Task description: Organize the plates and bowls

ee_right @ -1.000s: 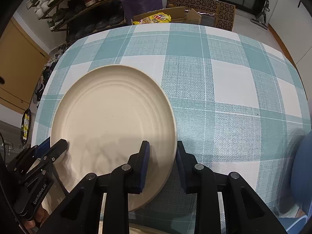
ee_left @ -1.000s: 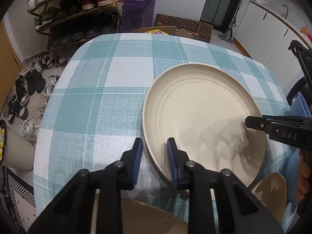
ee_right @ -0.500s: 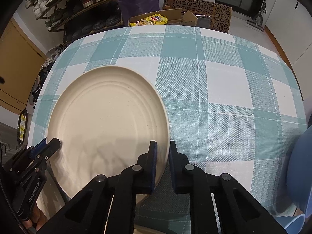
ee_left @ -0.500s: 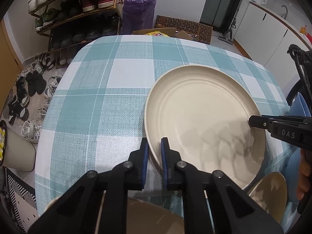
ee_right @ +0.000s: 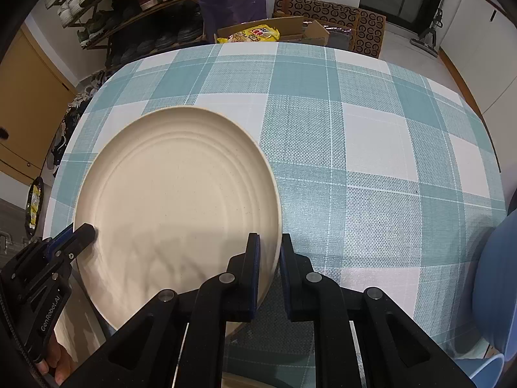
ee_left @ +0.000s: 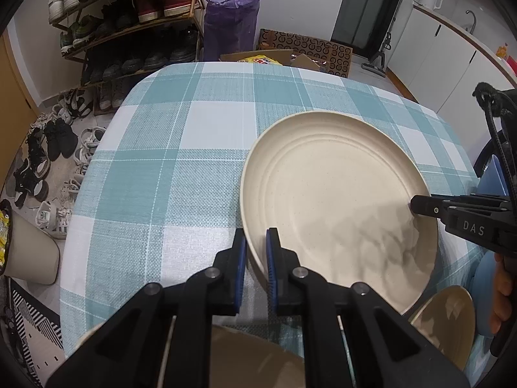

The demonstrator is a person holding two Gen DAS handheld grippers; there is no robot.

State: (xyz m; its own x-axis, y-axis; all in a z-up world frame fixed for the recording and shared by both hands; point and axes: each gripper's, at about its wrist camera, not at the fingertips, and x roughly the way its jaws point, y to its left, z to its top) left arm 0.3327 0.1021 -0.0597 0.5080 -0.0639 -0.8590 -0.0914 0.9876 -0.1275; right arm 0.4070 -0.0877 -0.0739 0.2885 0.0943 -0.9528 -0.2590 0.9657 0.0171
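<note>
A large cream plate (ee_left: 336, 194) with ringed grooves sits over the teal-and-white checked tablecloth (ee_left: 181, 168). My left gripper (ee_left: 256, 242) is shut on its left rim, one blue pad on each side of the edge. In the right wrist view the same cream plate (ee_right: 174, 200) has its right rim pinched by my right gripper (ee_right: 269, 245). Each gripper shows in the other's view at the plate's far rim: the right gripper (ee_left: 416, 205) and the left gripper (ee_right: 82, 231). The plate looks slightly tilted; whether it touches the cloth I cannot tell.
Another cream dish (ee_left: 245, 355) lies under my left gripper at the near edge, a small cream bowl (ee_left: 446, 320) at the lower right, and blue dishes (ee_right: 497, 284) at the table's right edge. A shoe rack (ee_left: 122, 22), purple bag (ee_left: 231, 16) and boxes stand beyond the table.
Both grippers closed from open onto opposite rims of the cream plate. The plate has barely shifted.
</note>
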